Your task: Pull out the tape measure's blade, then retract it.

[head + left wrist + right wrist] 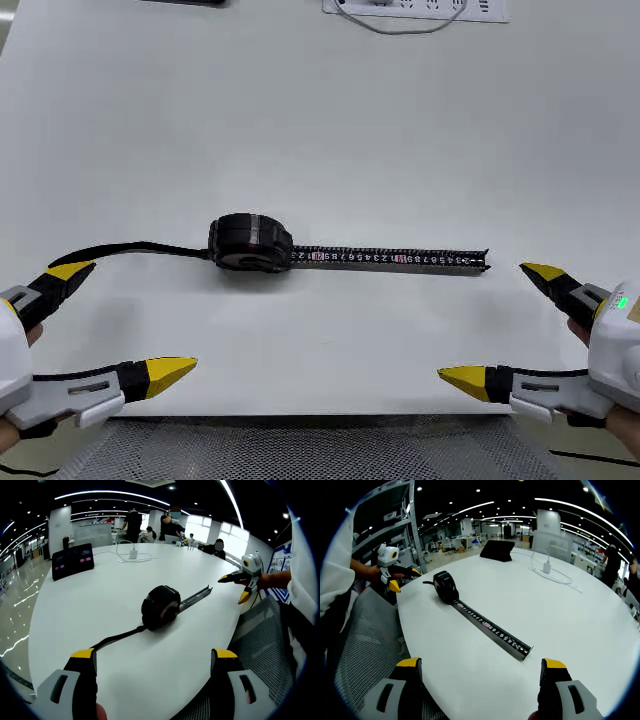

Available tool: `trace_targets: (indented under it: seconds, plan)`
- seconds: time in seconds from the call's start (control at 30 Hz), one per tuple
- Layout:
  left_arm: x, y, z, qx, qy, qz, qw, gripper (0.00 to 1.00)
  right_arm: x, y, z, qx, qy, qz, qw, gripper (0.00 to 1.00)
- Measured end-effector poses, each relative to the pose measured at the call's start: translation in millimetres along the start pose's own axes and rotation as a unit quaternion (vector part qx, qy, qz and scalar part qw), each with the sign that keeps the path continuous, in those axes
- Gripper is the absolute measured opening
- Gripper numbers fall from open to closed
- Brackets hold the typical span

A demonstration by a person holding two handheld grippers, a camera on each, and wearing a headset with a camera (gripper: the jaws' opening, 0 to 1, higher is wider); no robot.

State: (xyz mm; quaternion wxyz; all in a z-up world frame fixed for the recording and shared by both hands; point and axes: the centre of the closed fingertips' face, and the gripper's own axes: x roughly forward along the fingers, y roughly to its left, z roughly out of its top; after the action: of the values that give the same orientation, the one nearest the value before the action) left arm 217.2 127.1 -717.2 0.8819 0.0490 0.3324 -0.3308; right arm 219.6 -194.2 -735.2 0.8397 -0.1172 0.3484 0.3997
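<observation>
A black tape measure (pixel 250 243) lies on the white table (pixel 320 130), its dark blade (pixel 390 259) pulled out to the right and lying flat, with its hook end (pixel 485 262) free. A black wrist strap (pixel 130 249) trails left from the case. My left gripper (pixel 132 318) is open at the near left, away from the case (pixel 161 607). My right gripper (pixel 503 326) is open at the near right, just short of the blade's tip (pixel 525 652). Neither gripper touches the tape measure (pixel 446 586).
A white power strip with a cable (pixel 415 10) lies at the table's far edge. A dark tablet (pixel 73 560) stands at the far side. The mesh chair seat (pixel 300 450) is below the near table edge. Several people stand in the background (pixel 132 525).
</observation>
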Motion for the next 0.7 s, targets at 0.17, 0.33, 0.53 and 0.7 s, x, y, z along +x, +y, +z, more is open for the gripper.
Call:
trace_targets:
  seconds: [0.17, 0.33, 0.53, 0.7]
  plan:
    - [-0.9, -2.6, 1.0, -0.001, -0.003, -0.002, 1.0, 0.94, -1.4, 0.3, -2.0, 0.001, 0.001, 0.001, 1.0, 0.98]
    - [-2.2, -2.5, 1.6, -0.002, -0.004, -0.002, 1.0, 0.94, -1.3, 0.9, -1.7, 0.001, 0.002, 0.003, 1.0, 0.99]
    - [-3.0, -2.6, 1.4, -0.004, -0.004, -0.001, 1.0, 0.96, 0.0, 0.8, -1.4, 0.001, 0.001, 0.004, 1.0, 0.99]
    - [-3.2, -3.7, 0.4, -0.007, -0.004, -0.001, 1.0, 0.97, -0.3, 1.4, -0.1, 0.003, -0.002, 0.005, 1.0, 0.99]
